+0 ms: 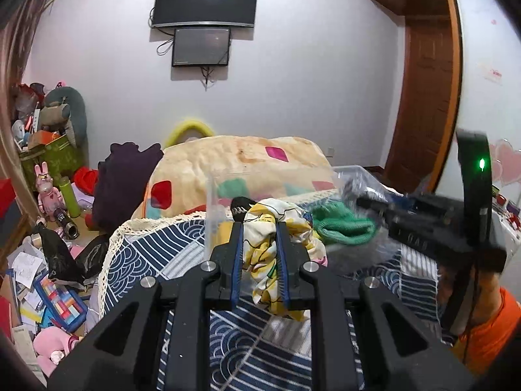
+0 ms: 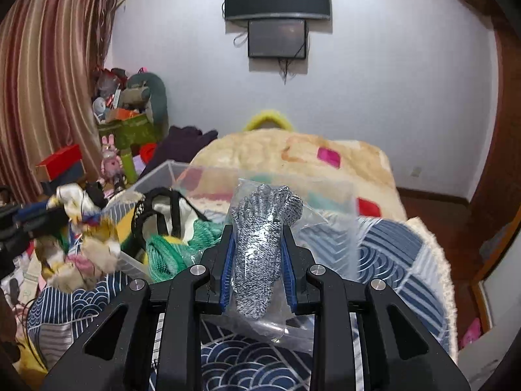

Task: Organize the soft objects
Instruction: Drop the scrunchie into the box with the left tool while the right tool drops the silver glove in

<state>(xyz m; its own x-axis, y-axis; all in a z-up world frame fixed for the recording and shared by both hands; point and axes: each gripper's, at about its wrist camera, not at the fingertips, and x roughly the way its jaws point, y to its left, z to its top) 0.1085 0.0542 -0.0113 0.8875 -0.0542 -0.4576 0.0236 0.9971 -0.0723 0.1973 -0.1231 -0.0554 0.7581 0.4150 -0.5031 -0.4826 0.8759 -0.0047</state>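
Note:
My left gripper (image 1: 259, 228) is shut on a yellow and white patterned cloth (image 1: 265, 254), held above the bed; the cloth also shows blurred at the left of the right wrist view (image 2: 81, 244). My right gripper (image 2: 257, 228) is shut on a grey speckled glove in a clear plastic bag (image 2: 260, 244), and it shows blurred at the right of the left wrist view (image 1: 368, 202). A clear plastic bin (image 2: 162, 171) on the bed holds a green knit item (image 2: 169, 254) and a black mesh item (image 2: 156, 208). The green item also shows in the left wrist view (image 1: 342, 224).
The bed has a blue wave-pattern cover (image 1: 254, 342) and a cream blanket with coloured patches (image 1: 244, 156). The floor at left is littered with toys, papers and a black bag (image 1: 58, 257). A wooden door (image 1: 423, 97) stands at right. Screens hang on the far wall (image 1: 205, 3).

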